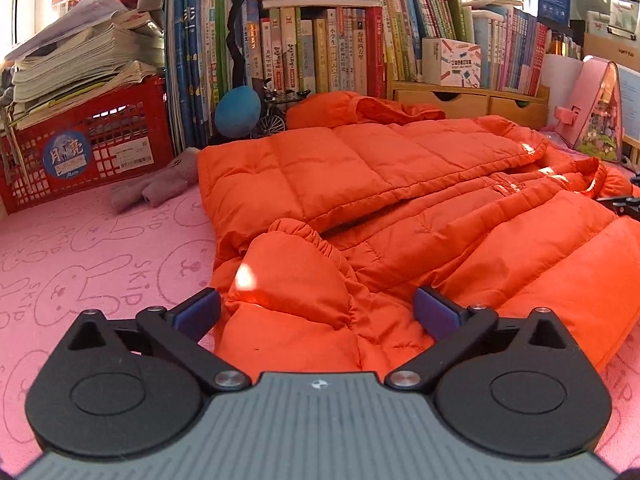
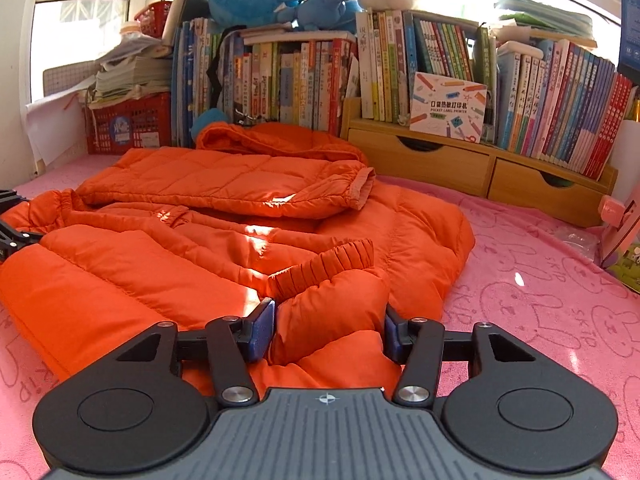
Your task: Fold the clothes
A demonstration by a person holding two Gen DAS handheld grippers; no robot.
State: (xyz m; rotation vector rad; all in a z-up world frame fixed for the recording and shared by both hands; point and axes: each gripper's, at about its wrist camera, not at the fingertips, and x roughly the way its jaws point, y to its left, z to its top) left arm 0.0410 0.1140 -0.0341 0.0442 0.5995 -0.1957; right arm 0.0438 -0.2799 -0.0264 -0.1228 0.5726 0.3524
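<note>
An orange puffer jacket (image 1: 400, 184) lies spread on the pink bunny-print cloth (image 1: 80, 264), with both sleeves folded in over its body. My left gripper (image 1: 318, 306) is low at the jacket's near left edge. Its blue pads (image 1: 200, 312) straddle the puffy sleeve end with the elastic cuff (image 1: 296, 232), and the jaws stand wide without squeezing it. In the right wrist view the jacket (image 2: 224, 184) fills the left half. My right gripper (image 2: 329, 330) is at its near right edge, and both pads (image 2: 262, 330) press against a bulge of sleeve fabric just below the ribbed cuff (image 2: 324, 264).
Rows of books (image 1: 320, 48) and a wooden drawer shelf (image 2: 480, 168) line the back. A red crate (image 1: 80, 152) under stacked papers stands at the left, a grey plush thing (image 1: 156, 188) beside the jacket. A pink toy house (image 1: 596, 116) is at the right.
</note>
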